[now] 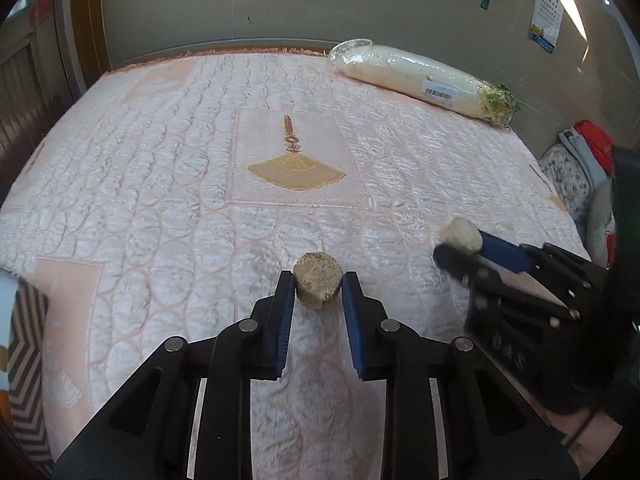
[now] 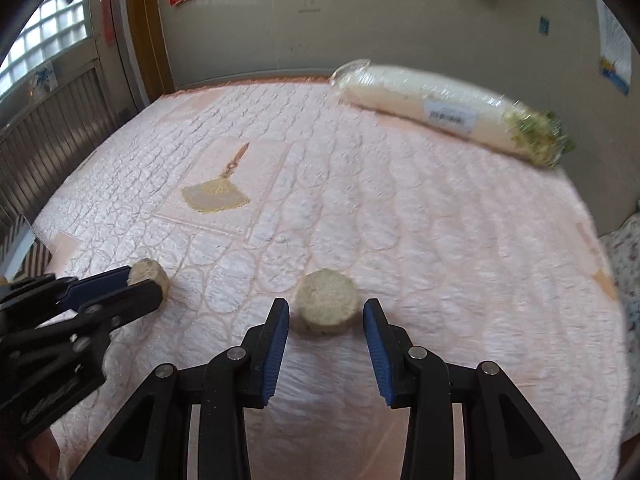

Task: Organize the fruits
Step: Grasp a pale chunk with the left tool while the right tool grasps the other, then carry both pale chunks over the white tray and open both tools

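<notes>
Left wrist view: left gripper clamps one tan round chunk for lifting, while the right gripper, at 3 o'clock, straddles another chunk unclenched.

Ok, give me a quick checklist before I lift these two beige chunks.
1. Left gripper pads pressing on the left chunk: ok.
2. Right gripper closed on the right chunk: not ok, gaps show on both sides.
3. The two chunks apart from each other: ok.
4. Wrapped radish clear of both grippers: ok, it lies at the far edge of the quilted cloth.
5. Place to put the chunks: cannot tell, no container in view.
</notes>
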The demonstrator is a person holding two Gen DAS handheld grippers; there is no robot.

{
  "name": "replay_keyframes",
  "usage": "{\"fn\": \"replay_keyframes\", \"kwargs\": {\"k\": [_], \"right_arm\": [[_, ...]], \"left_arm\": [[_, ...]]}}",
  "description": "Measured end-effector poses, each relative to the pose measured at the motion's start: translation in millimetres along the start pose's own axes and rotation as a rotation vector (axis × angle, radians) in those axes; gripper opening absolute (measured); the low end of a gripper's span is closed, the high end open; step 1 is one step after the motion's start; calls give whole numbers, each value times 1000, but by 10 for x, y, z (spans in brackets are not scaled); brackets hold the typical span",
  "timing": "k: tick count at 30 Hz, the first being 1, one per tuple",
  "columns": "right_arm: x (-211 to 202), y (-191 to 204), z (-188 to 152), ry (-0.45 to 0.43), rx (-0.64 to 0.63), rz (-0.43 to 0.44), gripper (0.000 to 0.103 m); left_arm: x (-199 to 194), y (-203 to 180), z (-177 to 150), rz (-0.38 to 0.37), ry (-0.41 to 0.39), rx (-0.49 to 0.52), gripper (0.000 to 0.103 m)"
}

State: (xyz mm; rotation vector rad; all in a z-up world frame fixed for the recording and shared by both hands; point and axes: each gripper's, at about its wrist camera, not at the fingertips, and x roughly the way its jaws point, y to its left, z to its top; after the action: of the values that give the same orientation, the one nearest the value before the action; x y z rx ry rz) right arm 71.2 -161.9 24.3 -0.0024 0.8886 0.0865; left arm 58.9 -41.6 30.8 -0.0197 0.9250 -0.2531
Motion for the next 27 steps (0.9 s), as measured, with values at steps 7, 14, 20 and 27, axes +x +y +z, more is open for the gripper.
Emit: {"fn": "replay_keyframes", "kwargs": {"k": [7, 14, 20, 27], "right_arm": [[-223, -10, -117, -39, 72, -3, 29], [-768, 213, -363, -140, 119, -5, 29], [-1041, 500, -548, -171, 115, 19, 29], [-1236, 830, -739, -191, 97, 35, 29]], "left_arm": [[-271, 1, -147, 26, -47, 21, 24], [-596, 83, -375, 55, -91, 41, 24], [-859, 202, -571, 84, -121, 55, 24], [-1070, 372, -756, 114, -153, 62, 24]]}}
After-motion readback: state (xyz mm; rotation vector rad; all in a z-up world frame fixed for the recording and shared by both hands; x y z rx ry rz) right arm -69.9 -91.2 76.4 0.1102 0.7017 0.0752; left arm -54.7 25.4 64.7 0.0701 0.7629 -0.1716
